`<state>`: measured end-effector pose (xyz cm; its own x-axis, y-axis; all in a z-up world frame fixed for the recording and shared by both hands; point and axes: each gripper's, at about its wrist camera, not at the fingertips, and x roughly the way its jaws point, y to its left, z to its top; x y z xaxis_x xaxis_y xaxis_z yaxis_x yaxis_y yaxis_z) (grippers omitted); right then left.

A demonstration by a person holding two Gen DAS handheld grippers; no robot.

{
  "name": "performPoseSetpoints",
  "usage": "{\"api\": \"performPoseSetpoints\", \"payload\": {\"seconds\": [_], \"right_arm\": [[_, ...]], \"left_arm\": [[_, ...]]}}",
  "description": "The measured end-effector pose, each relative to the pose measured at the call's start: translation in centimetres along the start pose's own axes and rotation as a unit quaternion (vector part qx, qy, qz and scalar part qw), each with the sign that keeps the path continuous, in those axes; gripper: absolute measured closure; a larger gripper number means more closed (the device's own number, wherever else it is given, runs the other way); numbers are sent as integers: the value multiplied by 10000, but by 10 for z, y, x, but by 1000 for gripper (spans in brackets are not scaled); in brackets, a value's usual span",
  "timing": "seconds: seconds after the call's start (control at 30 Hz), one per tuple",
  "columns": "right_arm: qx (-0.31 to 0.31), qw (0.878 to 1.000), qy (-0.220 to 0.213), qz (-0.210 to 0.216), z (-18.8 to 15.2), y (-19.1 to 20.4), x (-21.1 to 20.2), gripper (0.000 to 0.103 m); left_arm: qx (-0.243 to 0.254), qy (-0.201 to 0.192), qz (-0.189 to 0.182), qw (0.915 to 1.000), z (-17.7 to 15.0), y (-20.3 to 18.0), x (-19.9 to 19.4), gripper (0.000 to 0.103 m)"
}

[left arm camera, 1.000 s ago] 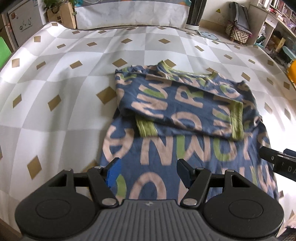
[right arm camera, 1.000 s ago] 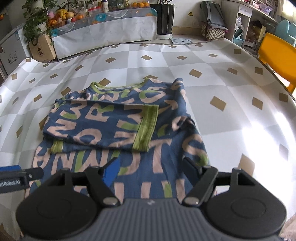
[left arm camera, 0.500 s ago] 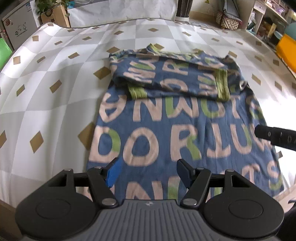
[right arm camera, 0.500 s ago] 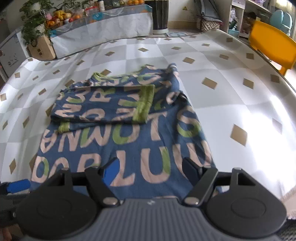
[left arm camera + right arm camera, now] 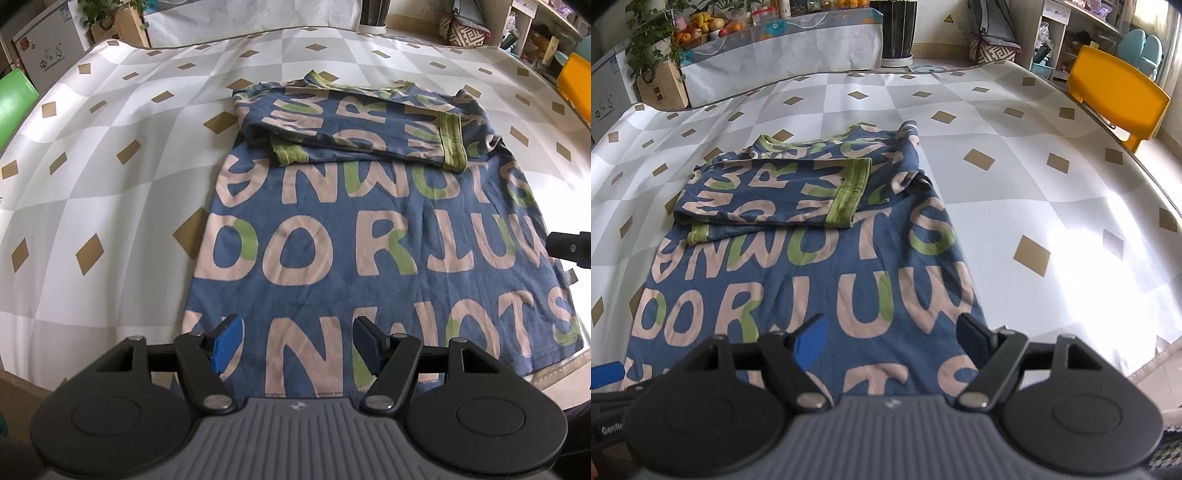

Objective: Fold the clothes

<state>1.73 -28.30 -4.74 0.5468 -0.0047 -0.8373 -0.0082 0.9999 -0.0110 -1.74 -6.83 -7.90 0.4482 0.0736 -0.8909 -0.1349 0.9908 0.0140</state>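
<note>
Shirt (image 5: 373,236) first: it lies flat on the checked cloth (image 5: 122,206) that covers the table, blue with big pink and green letters, its hem toward you at the near edge and its neck at the far end. Both sleeves are already folded in across the chest, so their green cuffs (image 5: 452,142) lie on top of the body, one near each side. In the right wrist view you see the same layout (image 5: 812,266), with the longer cuff band (image 5: 849,195) running down the middle of the folded part.

Your left gripper (image 5: 299,341) hangs over the near left part of the hem with its jaws apart and nothing between them; only printed fabric shows in the gap, and you cannot tell from this angle whether the tips touch the cloth. Your right gripper (image 5: 894,338) sits over the near right part of the hem, jaws also spread, no fabric pinched. Each tool shows at the edge of the other's view: a dark finger of the right one at the right border of the left view, a blue pad of the left one at the lower left of the right view.

Beyond the table you have a yellow chair (image 5: 1115,92) on the right and potted plants (image 5: 650,40) at the back left.
</note>
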Motion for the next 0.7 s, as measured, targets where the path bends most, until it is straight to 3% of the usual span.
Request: {"api": "performPoseSetpoints", "payload": {"seconds": [0.5,0.7], "right_arm": [[-72,9998,148,-67,-7,-16,-4,27],[586,9968,447,309,-12,-44,5,27]], "left_arm": [[168,63,-18,9998,-13,-5,1,38],[67,145,-104,9998,-14,-3,4,38]]}}
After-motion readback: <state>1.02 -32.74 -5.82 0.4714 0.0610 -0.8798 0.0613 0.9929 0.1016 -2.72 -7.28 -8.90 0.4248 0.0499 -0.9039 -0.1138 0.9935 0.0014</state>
